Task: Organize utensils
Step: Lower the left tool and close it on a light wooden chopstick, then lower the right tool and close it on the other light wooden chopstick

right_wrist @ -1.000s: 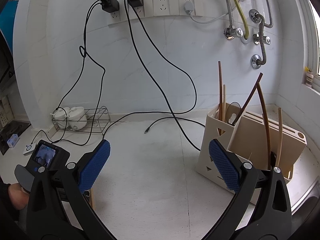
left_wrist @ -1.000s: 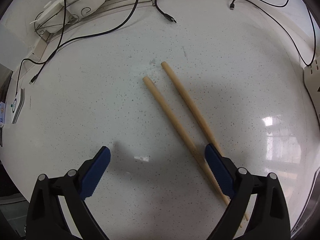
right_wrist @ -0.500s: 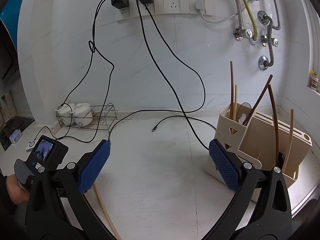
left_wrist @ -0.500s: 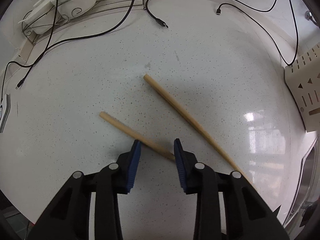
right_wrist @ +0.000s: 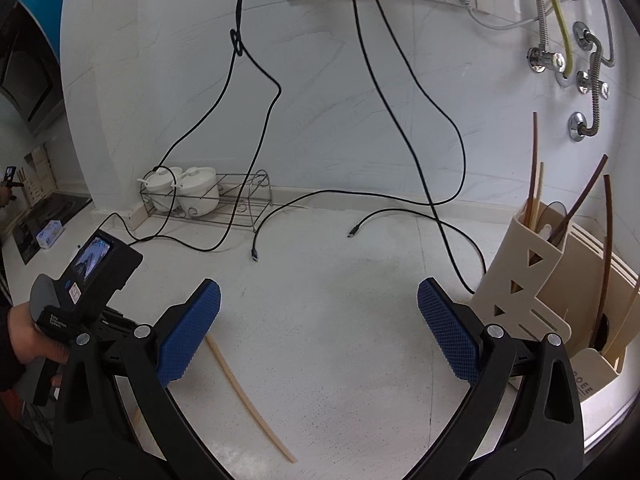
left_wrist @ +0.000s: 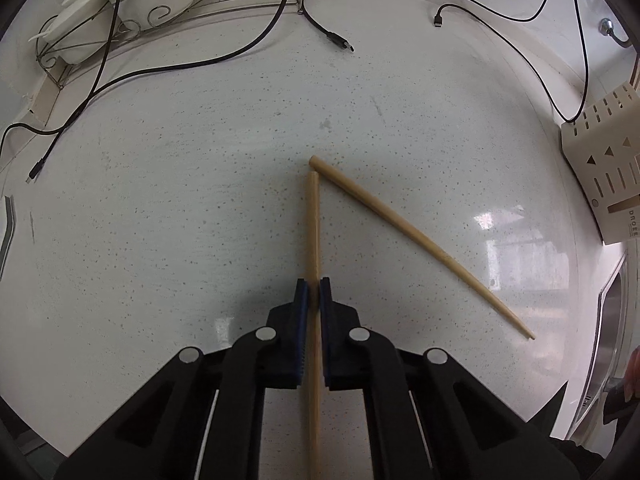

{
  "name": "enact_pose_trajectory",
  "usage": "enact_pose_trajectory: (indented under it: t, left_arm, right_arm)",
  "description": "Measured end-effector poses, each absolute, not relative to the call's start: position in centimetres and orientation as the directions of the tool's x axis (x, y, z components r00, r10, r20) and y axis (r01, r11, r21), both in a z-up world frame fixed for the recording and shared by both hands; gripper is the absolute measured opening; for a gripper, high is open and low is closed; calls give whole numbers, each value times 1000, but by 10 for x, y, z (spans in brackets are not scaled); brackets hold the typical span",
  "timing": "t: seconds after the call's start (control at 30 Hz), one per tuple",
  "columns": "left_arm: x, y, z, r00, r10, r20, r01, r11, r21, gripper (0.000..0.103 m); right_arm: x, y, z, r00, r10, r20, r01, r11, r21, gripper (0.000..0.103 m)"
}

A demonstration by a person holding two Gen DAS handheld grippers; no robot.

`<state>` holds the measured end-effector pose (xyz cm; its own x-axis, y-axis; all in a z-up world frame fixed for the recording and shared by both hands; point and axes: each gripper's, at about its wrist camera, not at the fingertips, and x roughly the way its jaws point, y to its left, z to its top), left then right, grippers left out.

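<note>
Off to the far left of the left gripper [left_wrist: 313,284], well beyond its reach, a wire rack [left_wrist: 224,4] with white lidded pots sits against the wall, out of the work, black cables [left_wrist: 168,68] trailing past it. Straight ahead, the left gripper's blue pads are pinched on a wooden chopstick [left_wrist: 313,232], which runs forward between the jaws along their line, likely so it can go into a slot end first. Just right of its tip lies the second chopstick [left_wrist: 416,244], slanting away on the counter [left_wrist: 160,200], the two thick ends nearly touching; I cannot tell if they meet. Further right, the right gripper [right_wrist: 318,308] hovers with jaws wide apart and empty. Beside its right finger stands the beige utensil holder [right_wrist: 516,276], already stocked with chopsticks, presumably the destination
</note>
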<state>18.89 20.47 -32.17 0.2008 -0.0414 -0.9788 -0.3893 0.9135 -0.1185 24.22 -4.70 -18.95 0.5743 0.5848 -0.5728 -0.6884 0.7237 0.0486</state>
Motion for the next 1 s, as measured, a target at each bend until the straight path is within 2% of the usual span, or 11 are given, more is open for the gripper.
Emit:
enact_pose_trajectory:
  t: [0.1, 0.23, 0.33, 0.57, 0.73, 1.0]
  left_arm:
    - [180, 216, -320, 203, -63, -977, -393, 909, -140, 6]
    - [180, 224, -321, 200, -72, -977, -381, 913, -145, 6]
    - [180, 232, -321, 203, -84, -975, -385, 909, -159, 6]
    - [175, 234, -322, 205, -105, -973, -396, 900, -181, 6]
    - [175, 235, -321, 199, -130, -971, -413, 888, -204, 6]
    - [176, 228, -322, 195, -135, -971, -415, 886, -206, 6]
  right_arm:
    - [244, -31, -206, 490, 599, -634, -740, 670, 61, 94]
    - [246, -9, -227, 380, 593, -709, -796, 600, 75, 80]
    - [244, 8, -240, 327, 577, -748, -831, 552, 63, 76]
    - [236, 41, -276, 218, 482, -848, -881, 471, 41, 59]
    - [235, 56, -294, 170, 427, -888, -889, 456, 49, 54]
    - [235, 71, -307, 147, 359, -922, -889, 456, 36, 40]
